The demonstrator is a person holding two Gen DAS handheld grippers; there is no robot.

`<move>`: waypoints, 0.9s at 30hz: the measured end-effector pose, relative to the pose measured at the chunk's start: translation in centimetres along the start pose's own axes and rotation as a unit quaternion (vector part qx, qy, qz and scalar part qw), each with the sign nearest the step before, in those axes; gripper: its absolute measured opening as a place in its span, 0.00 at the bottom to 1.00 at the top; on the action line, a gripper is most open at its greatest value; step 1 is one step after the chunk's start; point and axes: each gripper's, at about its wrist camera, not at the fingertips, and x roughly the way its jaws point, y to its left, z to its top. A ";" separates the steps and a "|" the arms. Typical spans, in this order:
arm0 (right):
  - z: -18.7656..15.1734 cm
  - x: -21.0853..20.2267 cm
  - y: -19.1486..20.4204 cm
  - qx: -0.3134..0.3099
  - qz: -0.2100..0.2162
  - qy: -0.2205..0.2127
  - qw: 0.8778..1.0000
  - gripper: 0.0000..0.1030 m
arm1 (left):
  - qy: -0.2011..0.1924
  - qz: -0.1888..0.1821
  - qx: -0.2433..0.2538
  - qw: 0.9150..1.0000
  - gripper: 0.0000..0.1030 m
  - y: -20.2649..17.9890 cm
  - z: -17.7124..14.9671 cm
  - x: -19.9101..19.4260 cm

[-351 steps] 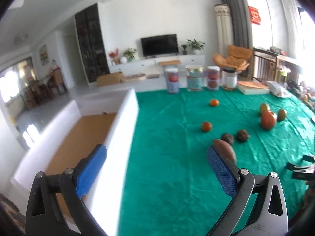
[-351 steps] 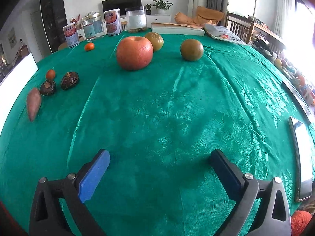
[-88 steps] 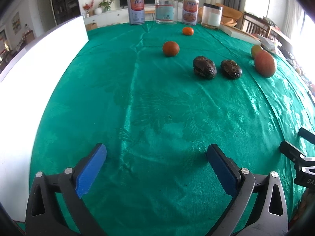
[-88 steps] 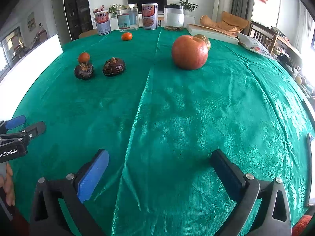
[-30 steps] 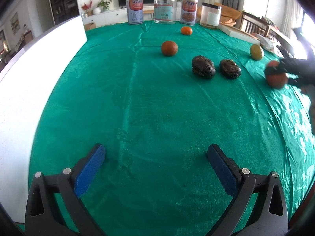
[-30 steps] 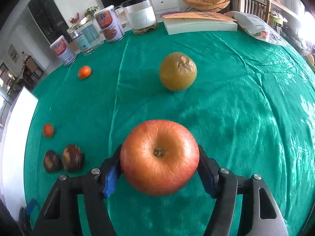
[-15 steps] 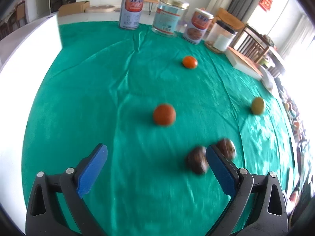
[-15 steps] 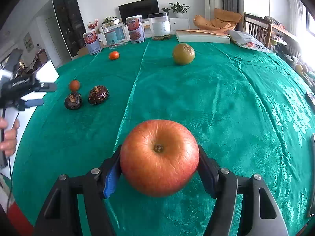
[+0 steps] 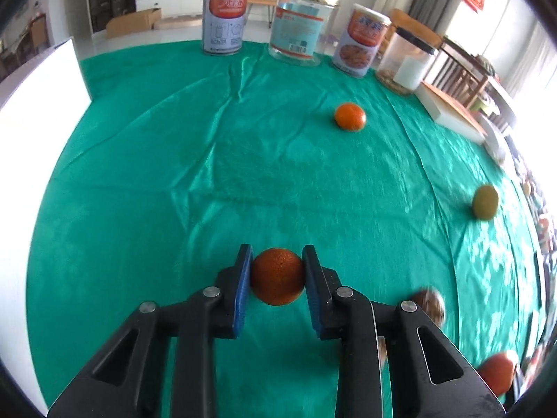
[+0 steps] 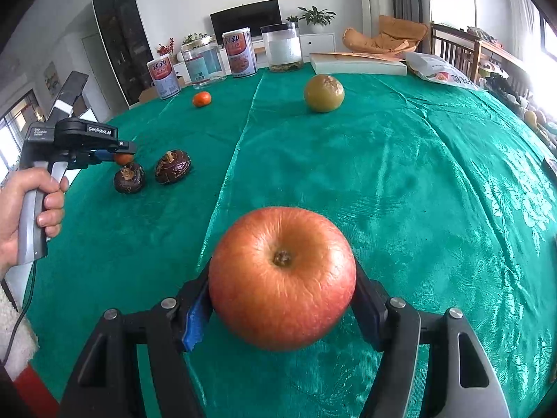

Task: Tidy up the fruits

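My left gripper (image 9: 277,280) is shut on a small orange tangerine (image 9: 277,276), just above the green cloth; it also shows in the right wrist view (image 10: 122,156) at the left. My right gripper (image 10: 282,294) is shut on a big red apple (image 10: 282,277), which also shows at the lower right of the left wrist view (image 9: 496,372). On the cloth lie a second tangerine (image 9: 350,116), a yellow-green citrus fruit (image 10: 324,93) and two dark brown fruits (image 10: 173,166) (image 10: 129,180).
Two tins (image 9: 225,21) (image 9: 365,46) and two clear jars (image 9: 302,24) (image 9: 405,61) stand along the far edge of the green table (image 9: 209,174). A book (image 10: 358,63) and a bag (image 10: 440,71) lie at the back right. A white box wall (image 9: 21,139) runs along the left side.
My left gripper has moved forward and shut on the tangerine, which lay free half a second ago. The right gripper still holds the apple, lifted since one second ago.
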 end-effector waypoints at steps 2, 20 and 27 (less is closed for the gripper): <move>0.0 -0.1 -0.1 0.001 0.004 0.000 1.000 0.67 | 0.015 -0.005 0.009 1.000 0.28 0.5 -2.1 -1.6; -3.0 -1.4 7.7 -0.104 0.034 0.036 0.993 0.80 | -0.028 0.022 0.065 0.997 0.92 -1.4 -18.1 -8.5; -3.9 -1.0 7.2 -0.095 -0.003 0.046 0.994 0.97 | -0.045 0.057 0.074 0.995 0.99 -1.7 -18.6 -7.9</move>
